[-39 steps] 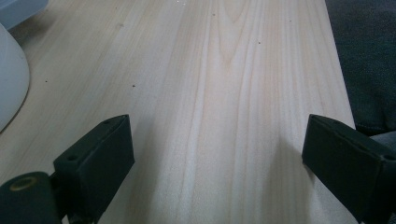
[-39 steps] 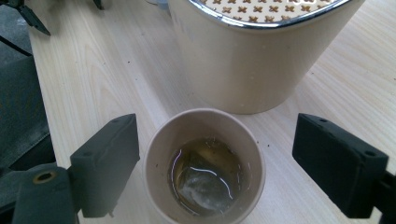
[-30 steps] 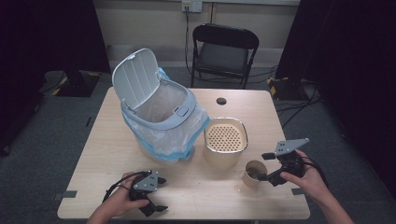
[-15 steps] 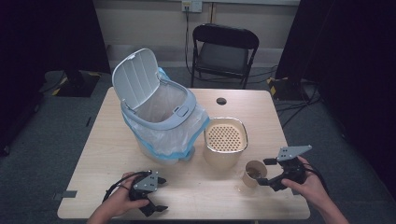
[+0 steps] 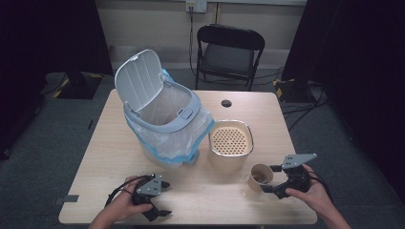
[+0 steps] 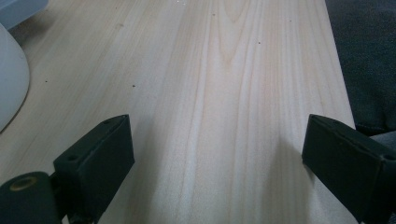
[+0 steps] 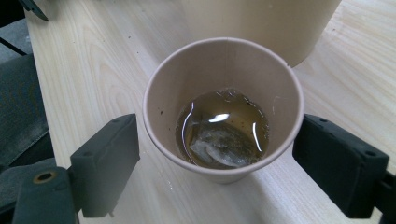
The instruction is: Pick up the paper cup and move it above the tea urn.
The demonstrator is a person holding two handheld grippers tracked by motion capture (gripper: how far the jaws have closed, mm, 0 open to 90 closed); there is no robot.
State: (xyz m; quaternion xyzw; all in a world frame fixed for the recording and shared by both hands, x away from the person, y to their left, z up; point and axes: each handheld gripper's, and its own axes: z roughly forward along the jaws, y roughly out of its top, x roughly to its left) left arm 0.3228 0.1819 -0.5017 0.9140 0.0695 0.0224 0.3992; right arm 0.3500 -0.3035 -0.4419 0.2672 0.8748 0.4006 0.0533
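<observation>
jaws of our right gripper point(image 7: 217, 172) are straddling the tan paper cup of tea point(image 7: 223, 108), probably untouched; left gripper point(image 5: 152, 200) is idling open-jawed.

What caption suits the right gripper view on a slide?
Open right tongs flank a tan paper cup holding brown tea and a soaked teabag.

no readable text, no labels, no brands, no numbers on anything
</observation>
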